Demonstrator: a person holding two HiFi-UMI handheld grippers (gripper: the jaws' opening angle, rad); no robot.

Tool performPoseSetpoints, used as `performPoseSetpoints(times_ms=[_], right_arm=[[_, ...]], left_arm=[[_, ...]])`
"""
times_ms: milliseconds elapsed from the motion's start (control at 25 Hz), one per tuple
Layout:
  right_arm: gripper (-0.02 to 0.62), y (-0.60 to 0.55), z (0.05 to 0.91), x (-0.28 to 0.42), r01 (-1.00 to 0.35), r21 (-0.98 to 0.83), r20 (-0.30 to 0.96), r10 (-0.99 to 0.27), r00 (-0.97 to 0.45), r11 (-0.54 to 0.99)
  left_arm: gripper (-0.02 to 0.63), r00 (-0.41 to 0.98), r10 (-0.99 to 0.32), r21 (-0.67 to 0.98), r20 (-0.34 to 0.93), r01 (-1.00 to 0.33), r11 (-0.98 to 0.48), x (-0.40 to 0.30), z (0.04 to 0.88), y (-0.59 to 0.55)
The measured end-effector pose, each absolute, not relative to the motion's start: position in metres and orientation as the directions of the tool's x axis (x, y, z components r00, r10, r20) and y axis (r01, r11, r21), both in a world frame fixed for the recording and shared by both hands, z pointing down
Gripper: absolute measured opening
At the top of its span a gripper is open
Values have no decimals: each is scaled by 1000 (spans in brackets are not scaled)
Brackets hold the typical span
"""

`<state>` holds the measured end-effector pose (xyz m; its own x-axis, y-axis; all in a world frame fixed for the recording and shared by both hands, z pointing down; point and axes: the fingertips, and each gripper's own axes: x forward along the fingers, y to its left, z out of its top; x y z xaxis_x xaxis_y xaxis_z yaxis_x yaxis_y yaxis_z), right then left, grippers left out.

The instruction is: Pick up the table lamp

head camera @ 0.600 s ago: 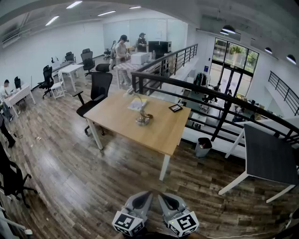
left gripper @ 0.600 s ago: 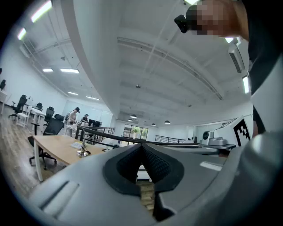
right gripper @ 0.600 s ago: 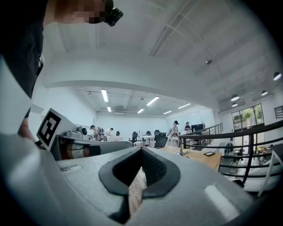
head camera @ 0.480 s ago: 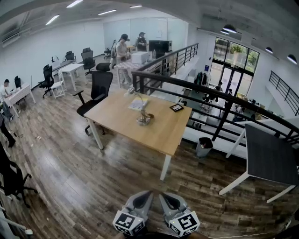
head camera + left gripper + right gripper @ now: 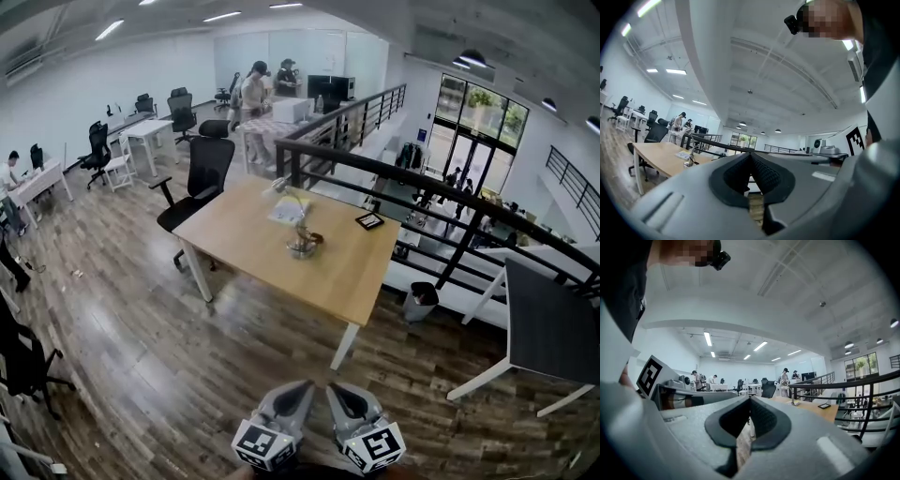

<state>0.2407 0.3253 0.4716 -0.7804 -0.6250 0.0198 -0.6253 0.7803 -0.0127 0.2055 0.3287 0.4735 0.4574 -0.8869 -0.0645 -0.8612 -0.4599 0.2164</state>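
The table lamp (image 5: 302,236) stands near the middle of a wooden table (image 5: 244,246), a thin bent arm on a round base. It is small and far off in the left gripper view (image 5: 688,158) and the right gripper view (image 5: 791,398). Both grippers sit at the bottom edge of the head view, side by side and well short of the table: left gripper (image 5: 302,388), right gripper (image 5: 335,390). The left gripper's (image 5: 750,155) jaws meet at the tips with nothing between them. The right gripper (image 5: 750,400) is shut and empty too.
A black office chair (image 5: 202,176) stands at the table's far left corner. A sheet of paper (image 5: 288,209) and a small black frame (image 5: 368,221) lie on the table. A black railing (image 5: 450,202) runs behind it; a bin (image 5: 423,300) and a second table (image 5: 551,328) are on the right. People (image 5: 255,92) stand at the back.
The table and lamp have shifted slightly right and down in the head view and look a little nearer. Both grippers keep their place at the bottom edge.
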Motion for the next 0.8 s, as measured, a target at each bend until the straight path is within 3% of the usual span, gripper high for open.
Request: performPoseSetpoints(times_ms=[480, 800], right_arm=[[3, 252, 462, 110, -592, -46, 16, -592, -806, 804], [3, 208, 464, 69, -546, -37, 29, -545, -838, 837]], left_arm=[[2, 444, -894, 197, -69, -872, -448, 79, 453, 259], [2, 402, -914, 195, -53, -894, -404, 42, 464, 219]])
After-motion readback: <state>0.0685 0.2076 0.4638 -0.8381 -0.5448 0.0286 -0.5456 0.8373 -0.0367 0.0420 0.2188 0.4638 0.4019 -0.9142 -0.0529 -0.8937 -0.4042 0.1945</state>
